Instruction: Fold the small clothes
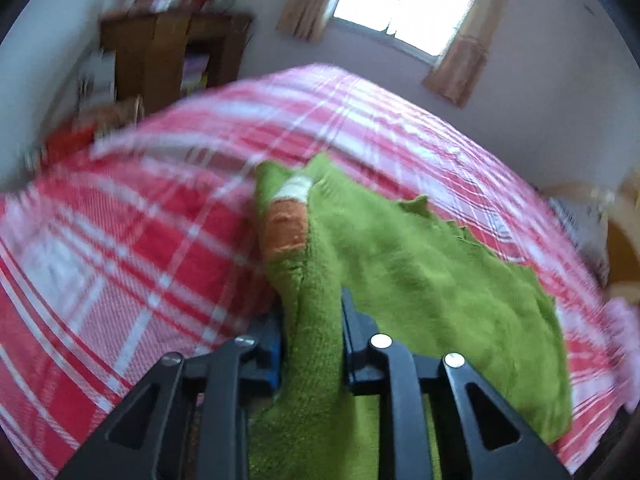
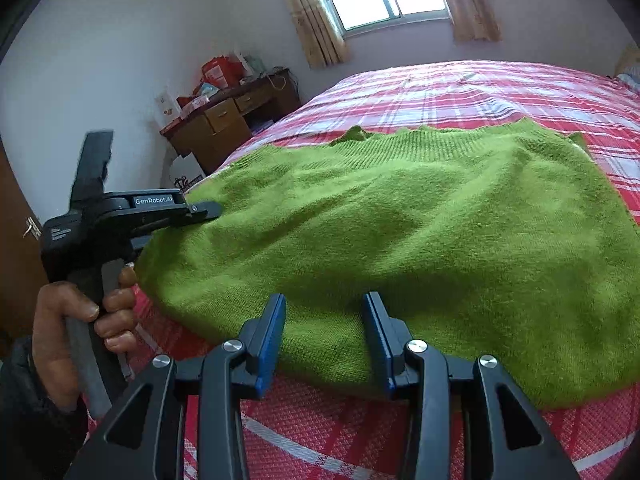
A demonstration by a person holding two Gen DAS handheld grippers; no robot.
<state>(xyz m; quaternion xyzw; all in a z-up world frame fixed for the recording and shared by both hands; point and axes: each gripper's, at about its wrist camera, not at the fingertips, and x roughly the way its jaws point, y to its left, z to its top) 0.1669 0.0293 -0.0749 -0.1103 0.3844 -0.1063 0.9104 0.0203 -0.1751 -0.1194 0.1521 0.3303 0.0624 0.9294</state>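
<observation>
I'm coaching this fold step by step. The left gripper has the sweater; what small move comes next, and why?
Probably carry the left gripper across, laying its pinched sleeve over the green sweater. It is shut on a raised fold with an orange-and-white cuff, while the body lies flat on the plaid bedspread. The right gripper is open at the near hem.

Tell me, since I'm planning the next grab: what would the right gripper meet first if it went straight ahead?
Probably the near edge of the fuzzy green knitted sweater, which already lies between the open blue-padded fingers of the right gripper, above the red-and-white plaid bedspread. Depth is uncertain.
</observation>
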